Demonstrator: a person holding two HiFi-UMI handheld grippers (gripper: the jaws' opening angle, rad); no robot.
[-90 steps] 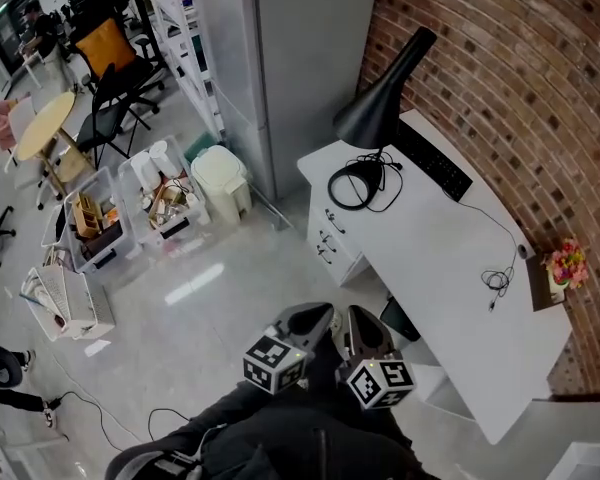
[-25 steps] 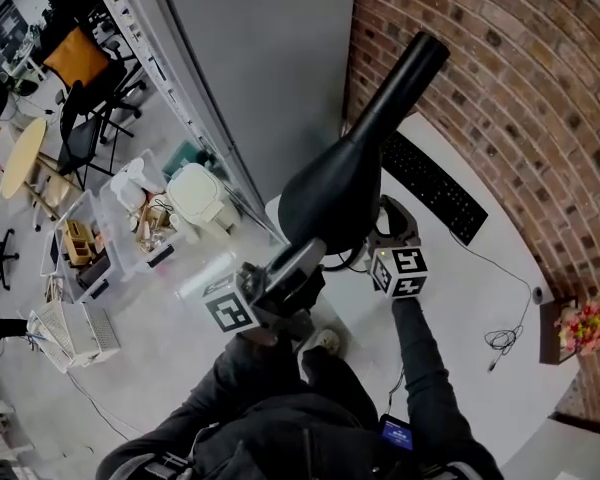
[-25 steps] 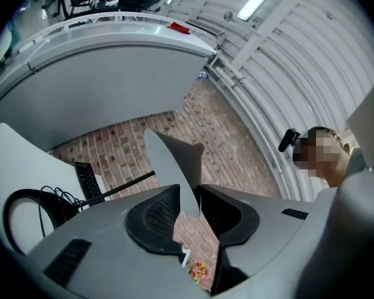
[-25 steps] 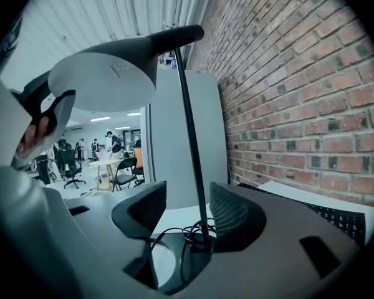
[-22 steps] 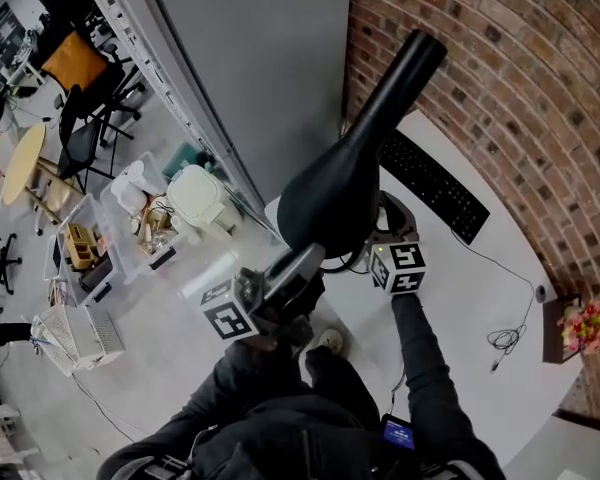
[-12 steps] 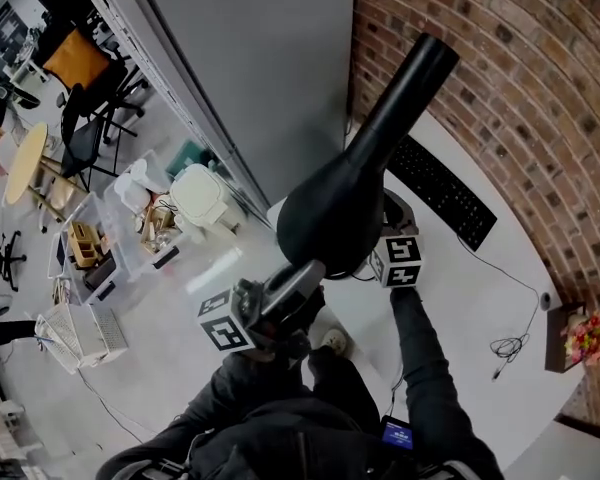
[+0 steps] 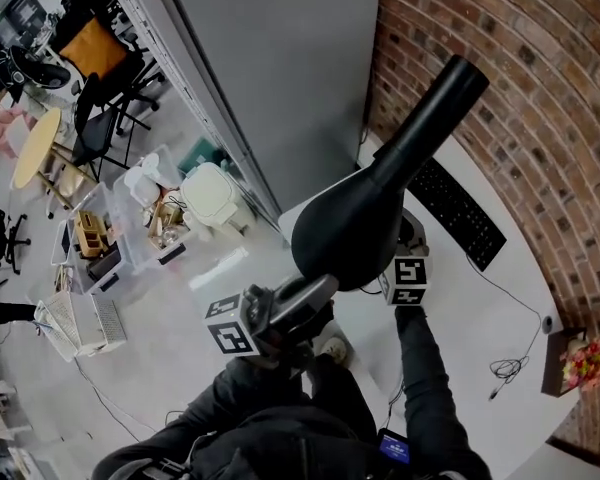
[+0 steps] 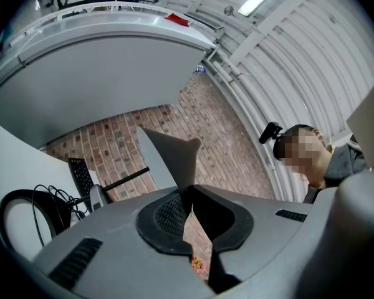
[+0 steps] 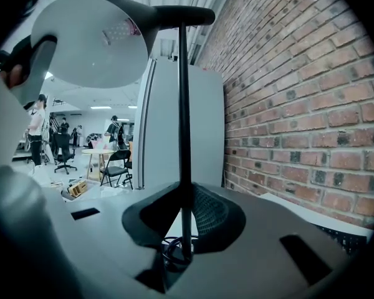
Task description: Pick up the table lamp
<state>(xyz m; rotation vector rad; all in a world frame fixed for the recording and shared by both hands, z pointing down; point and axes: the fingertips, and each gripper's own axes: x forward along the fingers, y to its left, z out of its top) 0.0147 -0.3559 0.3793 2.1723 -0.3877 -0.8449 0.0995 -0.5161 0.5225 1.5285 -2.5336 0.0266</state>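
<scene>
The left gripper (image 8: 192,213) is nearest, its jaws pressed together on a thin, pale wedge that reads as the rim of the lamp's shade. In the head view this gripper sits right at the lower edge of the shade. The right gripper (image 9: 184,213) is clamped on the thin black stem (image 9: 184,104), which runs straight up through the notch between its pads.

The grasp looks complete, so the step in hand is judged to be the lift itself. The next move calls for both grippers to rise together. The stem grip would carry the weight, with the rim grip only steadying the top-heavy shade so that it neither swings nor twists the stem.

The table lamp (image 7: 352,236) stands at the near corner of the white desk (image 7: 480,318), between the two grippers. It is matt black outside. Its broad cone shade (image 9: 87,39) is pale inside and tapers into a long tubular neck that slants up towards the wall. The base is an open black ring (image 8: 15,196) with a cable looped beside it. The ring appears to lie on the desk, but whether it has cleared the surface cannot be told.

Further back, a black keyboard (image 7: 460,213) lies on the desk. Behind it is the brick wall (image 7: 540,88).
</scene>
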